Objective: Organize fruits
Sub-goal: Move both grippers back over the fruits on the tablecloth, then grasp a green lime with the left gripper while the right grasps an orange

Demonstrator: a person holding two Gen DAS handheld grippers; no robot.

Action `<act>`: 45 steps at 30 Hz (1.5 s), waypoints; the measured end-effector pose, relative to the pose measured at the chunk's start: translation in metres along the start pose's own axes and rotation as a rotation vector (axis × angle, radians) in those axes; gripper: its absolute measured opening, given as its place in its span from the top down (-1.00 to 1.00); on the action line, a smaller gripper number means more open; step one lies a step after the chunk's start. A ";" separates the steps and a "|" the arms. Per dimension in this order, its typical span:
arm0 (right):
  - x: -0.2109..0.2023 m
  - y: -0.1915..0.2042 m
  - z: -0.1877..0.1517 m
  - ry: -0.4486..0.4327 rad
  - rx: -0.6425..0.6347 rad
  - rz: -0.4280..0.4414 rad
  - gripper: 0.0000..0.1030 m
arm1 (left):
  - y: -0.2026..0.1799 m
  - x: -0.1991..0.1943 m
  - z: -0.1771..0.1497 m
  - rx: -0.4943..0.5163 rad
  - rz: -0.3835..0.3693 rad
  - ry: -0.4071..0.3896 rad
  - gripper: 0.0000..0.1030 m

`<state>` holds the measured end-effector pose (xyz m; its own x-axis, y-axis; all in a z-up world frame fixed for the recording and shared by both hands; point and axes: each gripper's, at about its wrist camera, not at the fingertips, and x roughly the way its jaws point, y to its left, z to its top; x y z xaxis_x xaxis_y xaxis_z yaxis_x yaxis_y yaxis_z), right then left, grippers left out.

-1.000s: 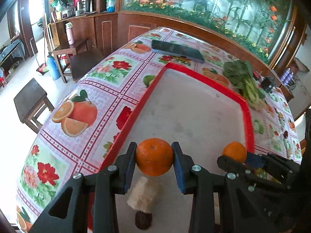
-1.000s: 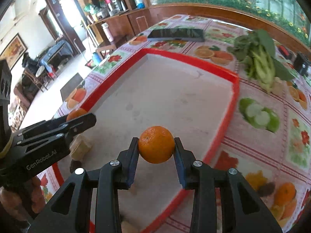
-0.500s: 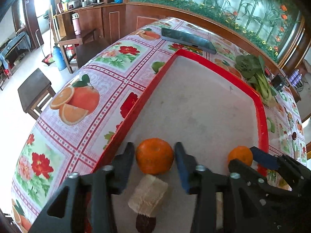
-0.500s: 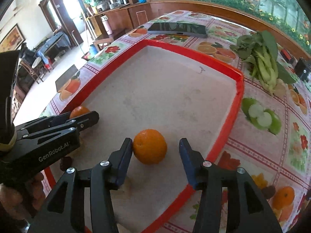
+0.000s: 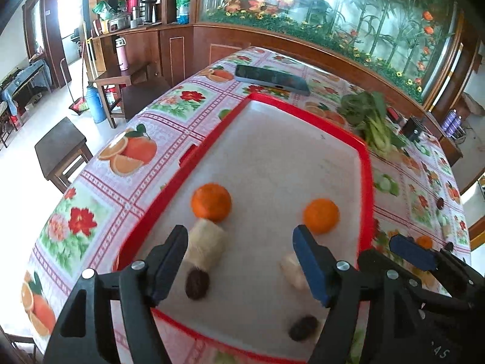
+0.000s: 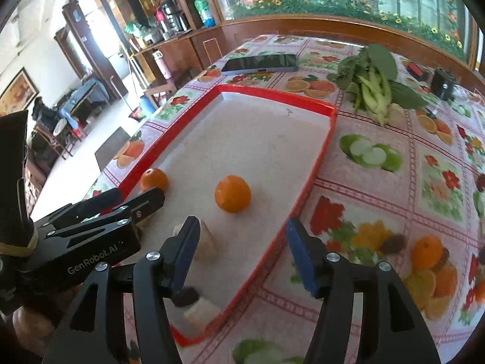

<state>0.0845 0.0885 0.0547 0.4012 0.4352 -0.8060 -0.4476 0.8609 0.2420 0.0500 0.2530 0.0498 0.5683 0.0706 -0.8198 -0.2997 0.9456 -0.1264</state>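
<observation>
Two oranges [image 5: 211, 201] [image 5: 320, 215] are set apart on the red tray [image 5: 366, 182]. Left gripper [image 5: 239, 261] and right gripper [image 6: 242, 248] jaws, just opened, are empty. Firm, light, apt to roll; presumably best gripped across the middle.

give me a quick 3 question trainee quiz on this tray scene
1. True or false: the left gripper is clamped on an orange.
2. How many oranges lie inside the red tray? A) one B) two C) three
3. What flat dark thing lies on the tablecloth beyond the tray's far edge?

Key:
1. False. Both grippers stand open with nothing between the pads; their jaws have just been opening.
2. B: the left orange and the right orange.
3. A phone.
</observation>
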 end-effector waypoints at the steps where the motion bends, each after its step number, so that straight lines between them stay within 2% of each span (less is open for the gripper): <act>1: -0.004 -0.002 -0.003 -0.003 0.005 -0.003 -0.15 | -0.003 -0.004 -0.003 0.001 -0.001 0.000 -0.44; 11: -0.052 -0.057 -0.047 -0.031 0.127 -0.045 -0.17 | -0.050 -0.031 -0.028 0.073 -0.051 -0.009 -0.50; 17: -0.082 -0.105 -0.077 -0.052 0.178 -0.130 -0.24 | -0.102 -0.033 -0.044 0.154 -0.112 0.026 -0.51; 22: -0.113 -0.164 -0.104 -0.090 0.286 -0.216 -0.29 | -0.146 -0.032 -0.062 0.253 -0.146 0.057 -0.51; 28: -0.133 -0.220 -0.130 -0.108 0.361 -0.318 -0.30 | -0.182 -0.028 -0.081 0.339 -0.160 0.110 -0.51; 33: -0.132 -0.245 -0.136 -0.099 0.353 -0.329 -0.30 | -0.194 -0.025 -0.089 0.364 -0.153 0.138 -0.51; 42: -0.102 -0.255 -0.112 -0.074 0.234 -0.315 -0.30 | -0.204 -0.007 -0.085 0.349 -0.133 0.163 -0.51; 44: -0.099 -0.252 -0.110 -0.081 0.186 -0.330 -0.17 | -0.207 -0.001 -0.082 0.338 -0.134 0.167 -0.51; 45: -0.097 -0.251 -0.110 -0.081 0.167 -0.337 0.11 | -0.209 0.002 -0.080 0.330 -0.133 0.167 -0.51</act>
<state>0.0704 -0.1983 0.0128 0.5684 0.1340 -0.8118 -0.1459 0.9874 0.0609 0.0521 0.0298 0.0300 0.4446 -0.0867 -0.8915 0.0459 0.9962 -0.0741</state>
